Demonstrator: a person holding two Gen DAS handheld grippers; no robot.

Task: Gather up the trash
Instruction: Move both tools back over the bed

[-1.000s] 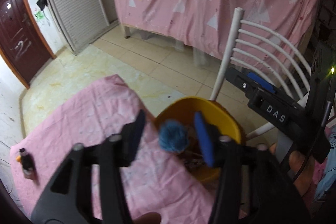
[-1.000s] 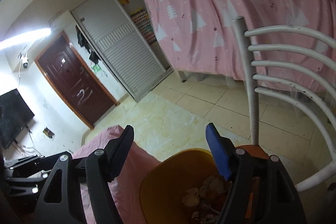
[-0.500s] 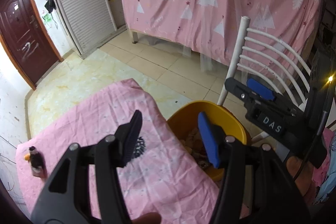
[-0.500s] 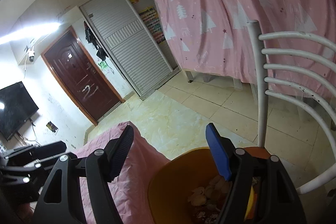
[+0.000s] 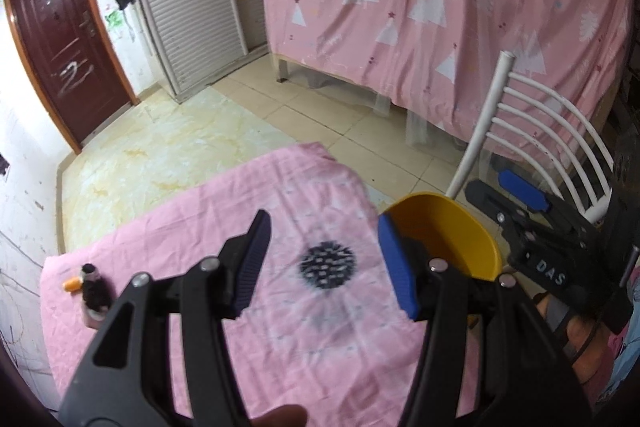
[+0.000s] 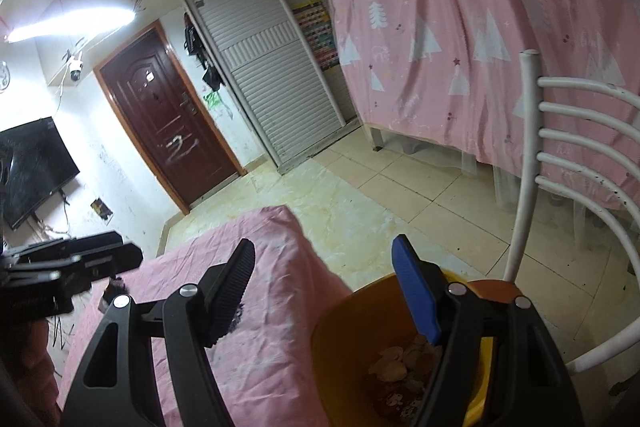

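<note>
A yellow bin (image 5: 448, 227) stands off the right edge of a table draped in pink cloth (image 5: 200, 227). My left gripper (image 5: 324, 227) hangs open and empty above the cloth. Under it lies a dark, spiky round object (image 5: 328, 265). To the right, my right gripper (image 5: 490, 185) is also open. In the right wrist view the right gripper (image 6: 324, 247) hovers open between the table corner and the bin (image 6: 340, 327), which holds pale scraps (image 6: 404, 359). The left gripper (image 6: 128, 247) shows at the left edge there.
A small dark bottle (image 5: 94, 293) and an orange cap (image 5: 71, 283) sit at the table's left end. A white slatted chair (image 6: 560, 147) stands behind the bin. A pink sheet with tree prints (image 5: 440, 7) hangs beyond the tiled floor.
A blue fluffy ball that was between my left fingers over the bin is gone from view. Both grippers have drawn back from the bin toward the table, and the dark round object has come into view.
</note>
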